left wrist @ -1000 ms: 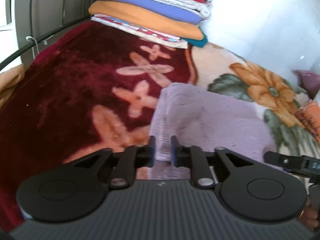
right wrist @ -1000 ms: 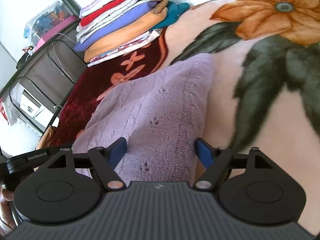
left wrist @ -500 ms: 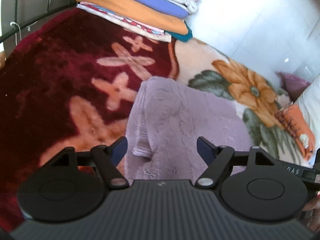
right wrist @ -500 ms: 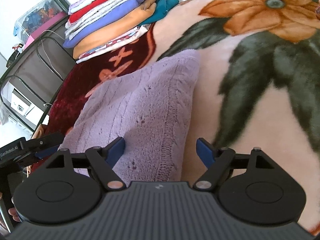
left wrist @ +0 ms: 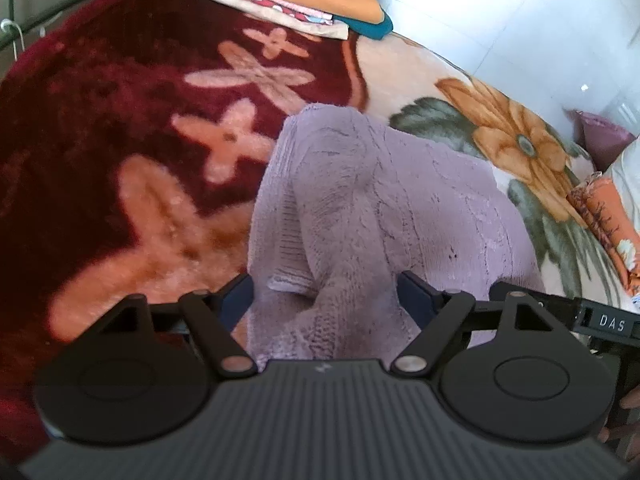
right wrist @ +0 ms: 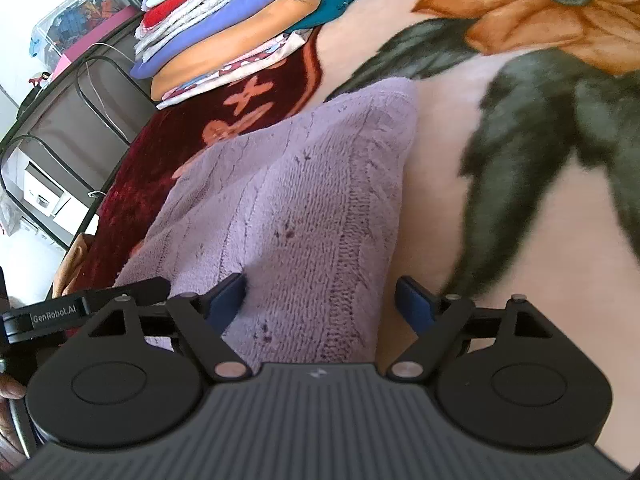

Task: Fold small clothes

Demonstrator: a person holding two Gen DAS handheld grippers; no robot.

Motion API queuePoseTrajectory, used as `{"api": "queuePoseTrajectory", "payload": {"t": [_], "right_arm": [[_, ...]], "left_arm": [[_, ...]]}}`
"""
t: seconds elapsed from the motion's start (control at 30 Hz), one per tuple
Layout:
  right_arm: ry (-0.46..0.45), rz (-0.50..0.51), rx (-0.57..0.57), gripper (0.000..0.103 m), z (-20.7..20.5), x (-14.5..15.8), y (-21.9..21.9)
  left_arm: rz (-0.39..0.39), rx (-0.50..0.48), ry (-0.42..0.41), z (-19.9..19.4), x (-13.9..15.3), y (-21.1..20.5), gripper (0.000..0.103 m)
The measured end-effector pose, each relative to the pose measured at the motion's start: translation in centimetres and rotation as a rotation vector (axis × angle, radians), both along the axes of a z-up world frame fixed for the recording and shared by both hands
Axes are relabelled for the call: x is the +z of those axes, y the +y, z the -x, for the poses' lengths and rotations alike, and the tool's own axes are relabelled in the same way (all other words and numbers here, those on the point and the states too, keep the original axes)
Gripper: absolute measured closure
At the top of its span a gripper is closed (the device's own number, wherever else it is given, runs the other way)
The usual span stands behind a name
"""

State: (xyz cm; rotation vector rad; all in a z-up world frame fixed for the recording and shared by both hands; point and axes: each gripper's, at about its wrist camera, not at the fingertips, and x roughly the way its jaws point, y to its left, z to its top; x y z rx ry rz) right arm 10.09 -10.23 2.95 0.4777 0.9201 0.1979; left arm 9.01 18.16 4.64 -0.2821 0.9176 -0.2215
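Nearest us, our left gripper [left wrist: 326,294] had just spread its jaws wide and gripped nothing, a bunched fold of the lilac knitted sweater [left wrist: 384,208] lying loose between the blue pads. Our right gripper [right wrist: 320,296] had also just opened further and straddled the sweater's near right edge without pinching it. The sweater lay folded on a flowered plush blanket [right wrist: 500,152]. Farther back sat a stack of folded clothes [right wrist: 232,32].
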Motion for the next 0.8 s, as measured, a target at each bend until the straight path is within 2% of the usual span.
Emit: {"api": "queuePoseTrajectory", "payload": {"t": [0.27,0.43,0.67,0.8], "right_arm": [[-0.015,-0.022,0.009,0.013,-0.5,-0.7,0.0],[-0.032,-0.081,0.024,0.011,-0.8,-1.3,-0.1],[-0.052,-0.119,0.035,0.011,-0.9,-1.8,-0.4],[-0.054,-0.147,0.005,0.012,-1.0,-1.9,-0.5]], "left_arm": [[0.037,-0.022,0.015,-0.8,-0.8,-0.4,0.019],[0.105,-0.026,0.026,-1.1,-1.5,-0.2,0.019],[0.092,-0.03,0.015,-0.9,-1.5,-0.6,0.019],[0.1,-0.026,0.01,-0.9,-1.5,-0.5,0.02]]}}
